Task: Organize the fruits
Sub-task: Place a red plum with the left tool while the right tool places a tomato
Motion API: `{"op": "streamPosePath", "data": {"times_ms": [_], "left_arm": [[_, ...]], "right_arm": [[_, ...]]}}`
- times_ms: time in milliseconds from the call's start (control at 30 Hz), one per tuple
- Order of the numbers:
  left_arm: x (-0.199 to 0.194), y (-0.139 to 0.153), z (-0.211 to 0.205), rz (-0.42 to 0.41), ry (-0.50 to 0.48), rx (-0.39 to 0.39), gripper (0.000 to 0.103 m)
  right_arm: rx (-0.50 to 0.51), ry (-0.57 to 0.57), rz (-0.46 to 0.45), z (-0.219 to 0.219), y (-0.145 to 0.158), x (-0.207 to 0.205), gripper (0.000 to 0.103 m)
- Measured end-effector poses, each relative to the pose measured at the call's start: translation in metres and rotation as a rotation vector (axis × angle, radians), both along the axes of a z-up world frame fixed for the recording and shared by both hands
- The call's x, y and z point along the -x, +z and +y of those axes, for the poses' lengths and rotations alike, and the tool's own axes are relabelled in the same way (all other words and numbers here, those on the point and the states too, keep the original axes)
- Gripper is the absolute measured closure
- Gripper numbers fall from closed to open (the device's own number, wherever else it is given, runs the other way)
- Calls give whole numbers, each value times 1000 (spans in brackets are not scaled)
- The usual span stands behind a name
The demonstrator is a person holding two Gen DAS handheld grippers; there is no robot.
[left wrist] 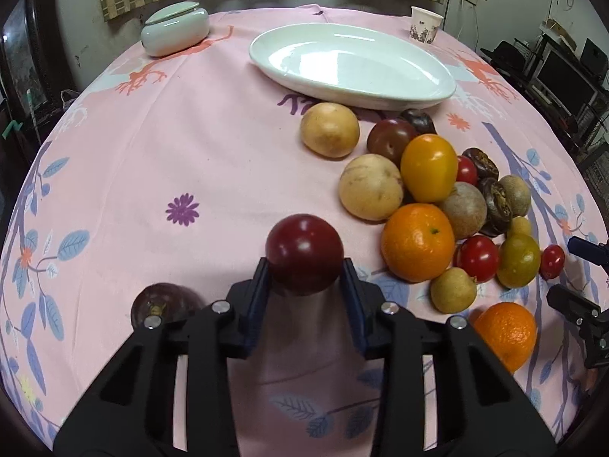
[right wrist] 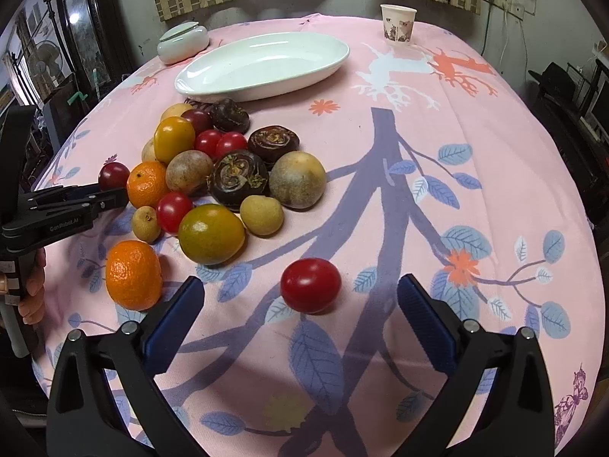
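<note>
My left gripper [left wrist: 304,270] is shut on a dark red plum [left wrist: 303,253] held just above the pink tablecloth; it also shows in the right wrist view [right wrist: 113,175]. A pile of fruits [left wrist: 430,198] lies to its right: oranges, tomatoes, passion fruits, water chestnuts. An empty white oval dish [left wrist: 354,64] stands behind the pile. My right gripper [right wrist: 300,293] is open, with a red tomato [right wrist: 310,285] lying on the cloth between its fingertips, touching neither. An orange [right wrist: 133,274] lies by its left finger.
A lidded pale green ceramic box [left wrist: 175,28] stands at the far left of the table and a paper cup [left wrist: 425,24] at the far right. A dark purple fruit [left wrist: 163,302] lies beside my left gripper's left finger. The table edge curves close on all sides.
</note>
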State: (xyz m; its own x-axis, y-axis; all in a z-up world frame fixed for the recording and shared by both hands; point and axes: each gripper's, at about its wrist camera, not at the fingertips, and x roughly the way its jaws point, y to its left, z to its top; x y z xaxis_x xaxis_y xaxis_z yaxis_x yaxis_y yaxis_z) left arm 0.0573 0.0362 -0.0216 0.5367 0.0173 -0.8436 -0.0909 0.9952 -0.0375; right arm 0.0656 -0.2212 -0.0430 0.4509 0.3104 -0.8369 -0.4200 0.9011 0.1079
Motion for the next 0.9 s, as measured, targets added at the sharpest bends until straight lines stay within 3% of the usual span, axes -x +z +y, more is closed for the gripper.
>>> {"op": "streamPosePath", "data": {"times_ms": [67,133,300,367,700,900], "left_arm": [[0,0,0,-10,-1,5,66],[0,0,0,-13,-5,8,66],[-1,-1,2,-17,-10,22,66],[0,0,4,-17,-8,33,66],[9,12,6,-42,-12,30,66],[6,57,10,-95,-63,11,66]], "right_arm": [[-12,11,16,0,-1,-1,14],[-16,25,34,2,-3,-3,32],[19,30,43,8,-6,-7,54],[11,20,44,7,-4,-10,71],[-26,90,-6,16,23,-2,71],[4,179,-113,41,67,-25,71]]}}
